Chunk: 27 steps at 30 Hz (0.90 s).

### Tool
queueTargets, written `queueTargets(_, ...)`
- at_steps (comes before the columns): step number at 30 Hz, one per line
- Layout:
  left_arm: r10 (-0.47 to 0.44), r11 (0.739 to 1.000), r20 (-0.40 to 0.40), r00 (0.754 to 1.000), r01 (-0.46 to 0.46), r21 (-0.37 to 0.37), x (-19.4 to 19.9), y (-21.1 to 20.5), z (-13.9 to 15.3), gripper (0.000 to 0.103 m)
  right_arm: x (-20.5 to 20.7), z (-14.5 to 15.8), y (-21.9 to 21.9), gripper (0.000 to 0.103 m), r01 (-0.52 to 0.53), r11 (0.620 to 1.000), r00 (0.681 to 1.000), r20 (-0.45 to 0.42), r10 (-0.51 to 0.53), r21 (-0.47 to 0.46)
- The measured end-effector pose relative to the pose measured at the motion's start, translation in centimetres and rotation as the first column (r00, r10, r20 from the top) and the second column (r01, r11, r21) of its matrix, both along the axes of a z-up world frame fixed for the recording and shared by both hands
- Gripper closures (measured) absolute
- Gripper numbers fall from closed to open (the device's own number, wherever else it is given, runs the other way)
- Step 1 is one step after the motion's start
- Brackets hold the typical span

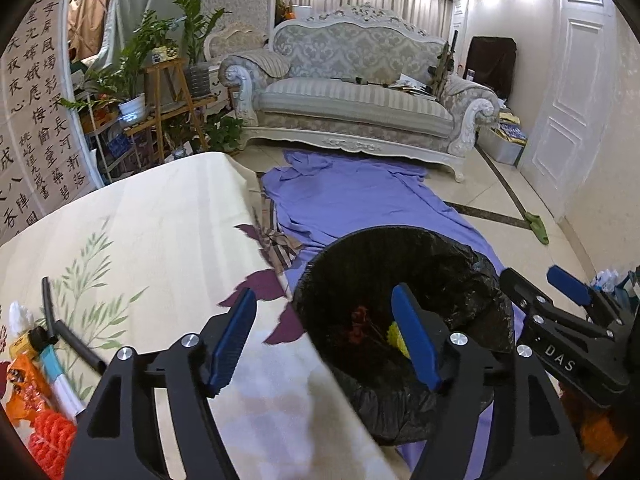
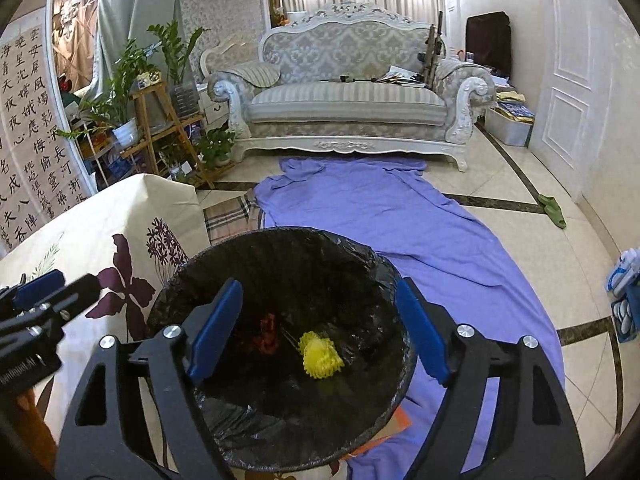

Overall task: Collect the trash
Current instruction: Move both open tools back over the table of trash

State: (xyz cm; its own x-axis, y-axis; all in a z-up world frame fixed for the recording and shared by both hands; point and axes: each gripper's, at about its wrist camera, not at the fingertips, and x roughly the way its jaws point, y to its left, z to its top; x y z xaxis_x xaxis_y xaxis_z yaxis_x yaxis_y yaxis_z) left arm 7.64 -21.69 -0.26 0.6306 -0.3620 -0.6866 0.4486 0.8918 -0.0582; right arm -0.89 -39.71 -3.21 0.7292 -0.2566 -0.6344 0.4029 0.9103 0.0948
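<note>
1. Left tongs (image 1: 324, 338): spread wide, nothing between the blue pads, nothing touched; poised over the table (image 1: 160, 216) edge and the near rim of the bin (image 1: 472, 280).
2. Right tongs (image 2: 320, 330): spread wide too, empty, hanging above the open mouth of the bin (image 2: 280, 248); also visible in the left view at far right (image 1: 568, 284).
3. Bin: one, lined with a black bag, standing on the floor just beside the table, on a purple sheet (image 2: 380, 208).
4. Inside the bin, trash already lying at the bottom: one yellow foam net (image 2: 320, 354), one reddish scrap (image 2: 267, 334) left of it, the two close together.
5. Left on the table, at its near-left corner in the left view: one black tube (image 1: 74, 344), bent; one orange wrapper (image 1: 24, 384); one red net (image 1: 50, 440); one white piece (image 1: 20, 314); one small yellow-and-black item (image 1: 30, 342), kind unclear; one pale blue-and-white stick (image 1: 60, 376). All bunched together, well apart from the bin.
6. Tablecloth: cream, printed with green leaves and purple flowers.
7. Beyond: one sofa (image 2: 348, 80) against the far wall, one pair of green slippers (image 2: 552, 210) on the tiles at right, several potted plants (image 2: 132, 76) on a wooden stand at left.
</note>
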Motion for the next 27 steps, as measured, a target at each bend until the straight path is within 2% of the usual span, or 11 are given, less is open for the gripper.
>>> queueTargets(4,0.023,1.0,-0.006,1.0,-0.023,-0.008,-0.8,1.6,0.6,0.031,-0.9,0.4,1.1,0.016,0.001,1.0,1.0,0.006,-0.001,-0.004)
queueTargets(10,0.055,0.998,0.007,0.998,-0.055,0.005,-2.7,4.3,1.5,0.029,-2.2,1.4,4.2,0.016,-0.072,0.997,0.997,0.027,0.072,0.011)
queueTargets(16,0.128,0.992,0.032,0.991,-0.128,0.017,-4.7,8.8,2.6,0.029,-2.6,2.3,8.5,0.016,-0.162,0.987,0.986,0.032,0.161,0.01)
queueTargets(27,0.28,0.959,0.048,0.959,-0.282,0.042,-6.4,17.9,2.4,0.029,-3.2,2.9,17.3,0.016,-0.35,0.937,0.937,0.027,0.35,0.0)
